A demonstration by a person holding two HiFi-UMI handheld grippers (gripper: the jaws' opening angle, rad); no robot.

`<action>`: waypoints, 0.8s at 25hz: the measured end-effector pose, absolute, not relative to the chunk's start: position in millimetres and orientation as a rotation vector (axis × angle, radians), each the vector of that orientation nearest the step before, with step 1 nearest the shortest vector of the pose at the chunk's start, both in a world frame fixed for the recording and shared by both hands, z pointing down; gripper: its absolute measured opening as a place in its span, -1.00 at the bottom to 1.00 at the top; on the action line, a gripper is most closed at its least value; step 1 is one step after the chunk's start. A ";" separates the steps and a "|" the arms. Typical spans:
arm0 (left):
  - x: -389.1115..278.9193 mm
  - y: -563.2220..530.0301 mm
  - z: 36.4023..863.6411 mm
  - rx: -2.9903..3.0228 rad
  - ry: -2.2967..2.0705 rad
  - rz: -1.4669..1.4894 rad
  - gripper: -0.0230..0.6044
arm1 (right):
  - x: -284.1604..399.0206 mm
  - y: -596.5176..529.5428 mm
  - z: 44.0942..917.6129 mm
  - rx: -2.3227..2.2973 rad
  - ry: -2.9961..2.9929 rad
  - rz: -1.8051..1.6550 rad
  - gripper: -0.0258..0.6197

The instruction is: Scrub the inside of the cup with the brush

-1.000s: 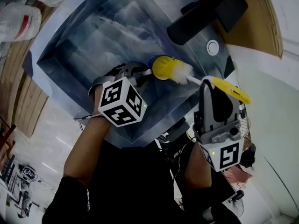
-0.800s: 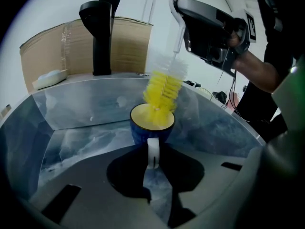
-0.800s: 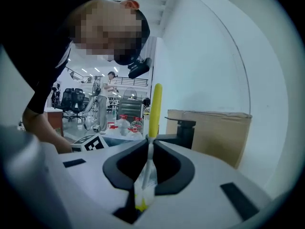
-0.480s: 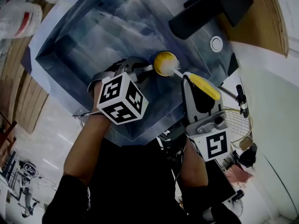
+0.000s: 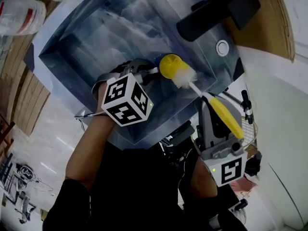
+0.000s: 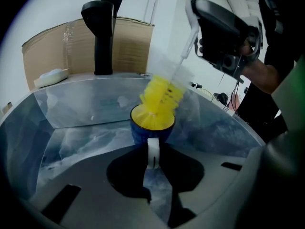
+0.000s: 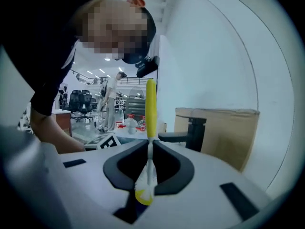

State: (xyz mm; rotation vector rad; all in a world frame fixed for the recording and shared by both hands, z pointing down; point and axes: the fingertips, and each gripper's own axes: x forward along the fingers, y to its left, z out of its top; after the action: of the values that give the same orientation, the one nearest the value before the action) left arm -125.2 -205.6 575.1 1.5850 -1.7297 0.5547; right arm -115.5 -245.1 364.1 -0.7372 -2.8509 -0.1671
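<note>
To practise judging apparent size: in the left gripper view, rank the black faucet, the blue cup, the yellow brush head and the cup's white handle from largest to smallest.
1. black faucet
2. blue cup and yellow brush head: they look alike, so they are not ranked
3. white handle

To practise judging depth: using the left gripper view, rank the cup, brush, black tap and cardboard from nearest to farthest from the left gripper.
1. Cup: centre, its handle between the left gripper's jaws.
2. Brush: just beyond, bristles at the cup's mouth.
3. Black tap: upper left, on the sink's far rim.
4. Cardboard: behind the tap.
</note>
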 end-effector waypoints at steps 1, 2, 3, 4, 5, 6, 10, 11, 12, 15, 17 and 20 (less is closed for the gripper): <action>-125.4 -205.4 575.0 1.584 -1.729 0.552 -0.67 | -110.9 -243.3 356.7 -0.750 -2.853 -0.180 -0.79; -125.3 -205.1 575.1 1.582 -1.727 0.549 -0.67 | -106.5 -242.4 353.1 -0.761 -2.847 -0.185 -0.78; -125.1 -205.0 575.1 1.581 -1.725 0.547 -0.67 | -102.9 -242.3 352.7 -0.768 -2.837 -0.181 -0.79; -124.9 -204.8 575.2 1.580 -1.724 0.546 -0.67 | -100.4 -242.9 354.4 -0.771 -2.829 -0.169 -0.78; -124.9 -204.7 575.2 1.579 -1.722 0.546 -0.67 | -99.2 -243.5 357.4 -0.771 -2.824 -0.155 -0.78; -124.9 -204.8 575.2 1.578 -1.722 0.547 -0.67 | -99.0 -243.8 360.8 -0.769 -2.821 -0.142 -0.79; -125.4 -205.8 574.9 1.579 -1.722 0.546 -0.67 | -105.8 -239.6 383.9 -0.775 -2.792 -0.100 -0.79; -125.6 -205.7 574.8 1.578 -1.722 0.548 -0.67 | -108.6 -236.8 394.8 -0.780 -2.770 -0.087 -0.78; -125.8 -205.6 574.8 1.578 -1.722 0.550 -0.67 | -111.2 -233.6 406.9 -0.783 -2.742 -0.072 -0.78; -125.8 -206.1 574.9 1.575 -1.726 0.550 -0.67 | -119.1 -229.1 429.1 -0.764 -2.701 -0.003 -0.77; -126.0 -206.2 574.9 1.576 -1.728 0.548 -0.67 | -123.3 -234.1 430.3 -0.737 -2.709 -0.001 -0.77; -125.7 -205.1 575.4 1.574 -1.727 0.549 -0.67 | -125.0 -239.3 425.9 -0.727 -2.715 0.016 -0.78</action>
State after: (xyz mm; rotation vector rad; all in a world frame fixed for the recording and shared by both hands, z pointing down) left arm -125.7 -205.1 575.4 1.5741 -1.7273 0.5490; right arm -125.0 -239.3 425.9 -0.7268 -2.7151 0.0164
